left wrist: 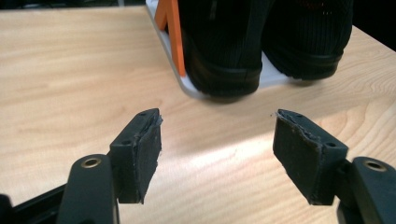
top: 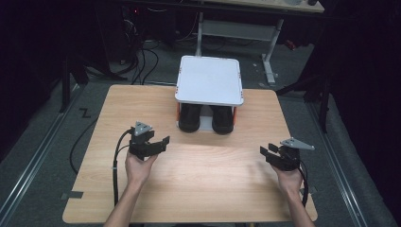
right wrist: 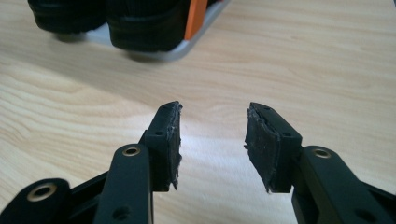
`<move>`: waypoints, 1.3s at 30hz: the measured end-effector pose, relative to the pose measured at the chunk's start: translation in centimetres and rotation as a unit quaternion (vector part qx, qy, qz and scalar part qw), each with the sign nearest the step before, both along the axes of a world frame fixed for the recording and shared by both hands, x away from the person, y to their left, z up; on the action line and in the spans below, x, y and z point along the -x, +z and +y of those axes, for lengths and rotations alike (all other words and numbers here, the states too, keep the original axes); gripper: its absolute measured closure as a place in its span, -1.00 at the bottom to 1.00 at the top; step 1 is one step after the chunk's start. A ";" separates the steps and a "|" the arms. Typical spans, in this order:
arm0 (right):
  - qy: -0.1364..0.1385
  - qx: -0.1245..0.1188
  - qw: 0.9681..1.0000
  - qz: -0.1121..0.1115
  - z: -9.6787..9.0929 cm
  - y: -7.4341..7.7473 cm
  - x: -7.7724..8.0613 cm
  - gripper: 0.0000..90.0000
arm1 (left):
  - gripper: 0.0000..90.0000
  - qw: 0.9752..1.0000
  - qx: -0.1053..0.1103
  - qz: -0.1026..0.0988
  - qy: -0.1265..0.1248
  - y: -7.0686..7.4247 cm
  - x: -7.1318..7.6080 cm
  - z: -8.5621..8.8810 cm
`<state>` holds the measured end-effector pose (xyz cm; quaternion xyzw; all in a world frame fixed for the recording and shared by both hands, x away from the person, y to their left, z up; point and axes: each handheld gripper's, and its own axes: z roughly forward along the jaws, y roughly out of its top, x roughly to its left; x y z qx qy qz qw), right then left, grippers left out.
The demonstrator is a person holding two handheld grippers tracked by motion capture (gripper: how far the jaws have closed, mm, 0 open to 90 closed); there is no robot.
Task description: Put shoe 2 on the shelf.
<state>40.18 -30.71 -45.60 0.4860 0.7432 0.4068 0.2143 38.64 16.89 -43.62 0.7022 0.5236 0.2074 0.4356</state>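
Observation:
A small white two-level rack (top: 209,80) with orange posts stands at the table's far middle. Two black shoes (top: 190,118) (top: 222,120) sit side by side on its lower shelf, heels toward me. In the left gripper view the shoes (left wrist: 224,42) (left wrist: 308,37) and an orange post (left wrist: 173,32) lie just ahead. My left gripper (top: 162,143) hovers low over the table left of the rack, open and empty (left wrist: 217,154). My right gripper (top: 268,152) is at the right side, open and empty (right wrist: 212,144), with the shoes (right wrist: 144,23) at its upper left.
The wooden table (top: 198,184) has bare room between and in front of my hands. Beyond its far edge stand a desk frame (top: 269,42) and loose cables (top: 142,56) on the floor. A cable (top: 115,170) trails from the left gripper.

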 end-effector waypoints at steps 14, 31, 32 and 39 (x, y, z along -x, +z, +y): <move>0.000 0.032 0.999 0.013 -0.5 -2.1 1.3 0.19 | -0.27 0.999 -0.025 0.034 0.027 -4.3 2.9 1.3; -0.006 0.070 0.997 0.034 0.1 -4.5 1.0 0.03 | -0.32 0.993 -0.098 0.047 0.046 -7.1 3.7 1.1; -0.007 0.070 0.997 0.035 0.1 -4.5 1.0 0.01 | -0.36 0.993 -0.100 0.048 0.047 -7.0 3.8 1.1; -0.015 0.070 0.997 0.037 0.3 -4.5 0.9 -0.07 | -0.37 0.993 -0.099 0.048 0.048 -7.1 3.9 0.8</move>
